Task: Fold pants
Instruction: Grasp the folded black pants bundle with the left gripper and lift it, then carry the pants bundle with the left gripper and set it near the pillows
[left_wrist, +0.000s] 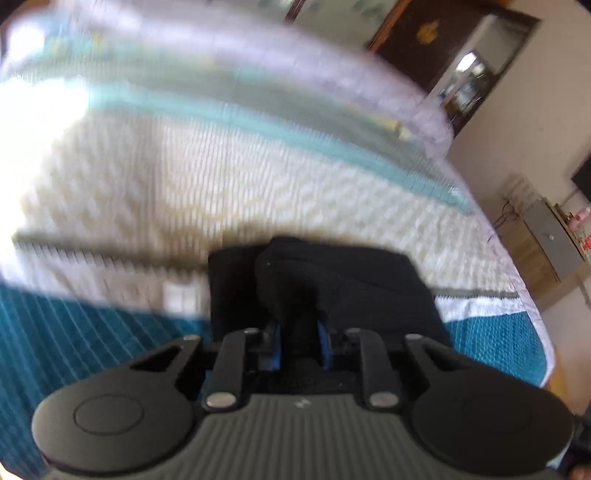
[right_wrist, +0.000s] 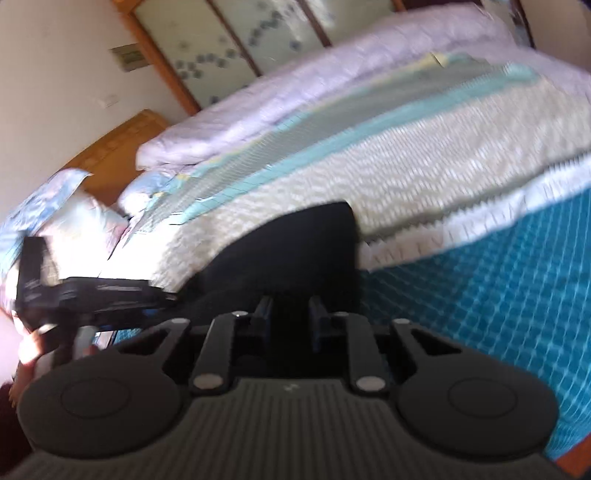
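Black pants (left_wrist: 332, 280) lie folded into a compact dark block on the bed's quilt, across the border between its white and teal parts. My left gripper (left_wrist: 300, 332) is shut on a bunched fold of the pants, and the cloth bulges up between its blue pads (left_wrist: 275, 343). In the right wrist view the pants (right_wrist: 295, 251) fill the space just ahead of my right gripper (right_wrist: 290, 310), whose narrow-set fingers hold dark cloth between them. The left gripper (right_wrist: 173, 295) reaches into the pants' left edge there, held by a hand (right_wrist: 33, 347).
The quilt has a teal part (left_wrist: 92, 339) near me and a white zigzag part (left_wrist: 184, 177) beyond. A lavender duvet (right_wrist: 295, 85) is heaped at the far side. A wooden nightstand (right_wrist: 118, 147) and pillows stand left. A cabinet (left_wrist: 546, 247) is past the bed's right edge.
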